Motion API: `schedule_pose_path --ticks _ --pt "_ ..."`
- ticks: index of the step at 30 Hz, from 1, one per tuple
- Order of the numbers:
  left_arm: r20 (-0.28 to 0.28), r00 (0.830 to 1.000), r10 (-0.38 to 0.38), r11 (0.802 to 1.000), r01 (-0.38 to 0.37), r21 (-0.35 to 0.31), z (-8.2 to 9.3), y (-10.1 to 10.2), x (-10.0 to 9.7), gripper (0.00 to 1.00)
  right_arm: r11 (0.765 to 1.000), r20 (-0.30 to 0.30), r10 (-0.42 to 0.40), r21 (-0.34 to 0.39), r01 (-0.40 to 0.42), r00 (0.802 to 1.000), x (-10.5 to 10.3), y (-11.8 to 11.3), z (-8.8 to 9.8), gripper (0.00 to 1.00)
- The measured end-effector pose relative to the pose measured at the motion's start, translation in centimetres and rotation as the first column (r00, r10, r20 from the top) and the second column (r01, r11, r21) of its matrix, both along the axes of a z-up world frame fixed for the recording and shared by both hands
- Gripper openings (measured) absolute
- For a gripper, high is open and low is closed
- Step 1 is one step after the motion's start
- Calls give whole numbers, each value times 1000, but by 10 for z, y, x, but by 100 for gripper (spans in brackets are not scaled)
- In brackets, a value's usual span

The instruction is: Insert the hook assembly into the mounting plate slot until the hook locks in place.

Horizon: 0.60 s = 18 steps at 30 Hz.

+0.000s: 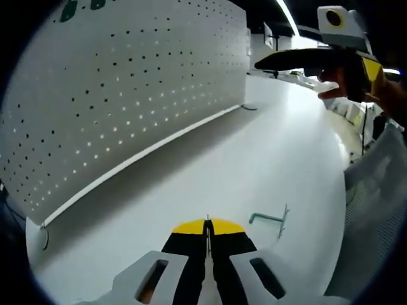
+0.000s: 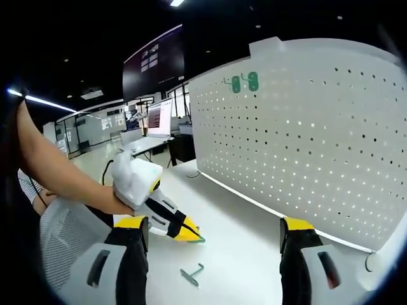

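Bare worktop lies open ahead of me; the upright pegboard walls one side, and a small hook lies near my fingers.

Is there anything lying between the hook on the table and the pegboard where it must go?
Nothing visible does. The hook lies on the bare white table, and the tabletop between it and the pegboard is clear. The left gripper sits beside the hook, jaws shut.
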<state>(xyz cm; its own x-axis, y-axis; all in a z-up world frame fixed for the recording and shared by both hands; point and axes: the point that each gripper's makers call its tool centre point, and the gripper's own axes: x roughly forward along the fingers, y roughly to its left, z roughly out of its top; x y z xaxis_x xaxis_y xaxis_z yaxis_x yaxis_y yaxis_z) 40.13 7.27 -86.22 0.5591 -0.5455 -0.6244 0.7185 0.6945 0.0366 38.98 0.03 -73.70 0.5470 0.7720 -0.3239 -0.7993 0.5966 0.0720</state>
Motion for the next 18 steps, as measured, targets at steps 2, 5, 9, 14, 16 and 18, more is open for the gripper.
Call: schedule_pose_path --ticks 2,5,9,14,16,18 --pt "19 1000 -14 1000 14 1 4 -3 -2 1 1000 1 1 -2 -1 1000 0 0 0 83" --pt "43 999 -30 1000 30 6 9 -5 -4 1 1000 3 3 0 -3 1000 0 1 1 83" --pt "50 998 -23 1000 24 -13 13 -6 -5 1 1000 6 4 0 -4 1000 -1 1 3 83" --pt "76 997 -34 998 38 -52 27 -11 -10 1 1000 10 -1 1 1 1000 0 -2 4 82" --pt "89 995 -46 997 51 -56 33 -13 -13 1 1000 10 -4 1 4 1000 1 -3 5 82" --pt "96 994 -60 995 67 -68 39 -16 -16 1 1000 12 -7 3 7 1000 2 -3 5 82"
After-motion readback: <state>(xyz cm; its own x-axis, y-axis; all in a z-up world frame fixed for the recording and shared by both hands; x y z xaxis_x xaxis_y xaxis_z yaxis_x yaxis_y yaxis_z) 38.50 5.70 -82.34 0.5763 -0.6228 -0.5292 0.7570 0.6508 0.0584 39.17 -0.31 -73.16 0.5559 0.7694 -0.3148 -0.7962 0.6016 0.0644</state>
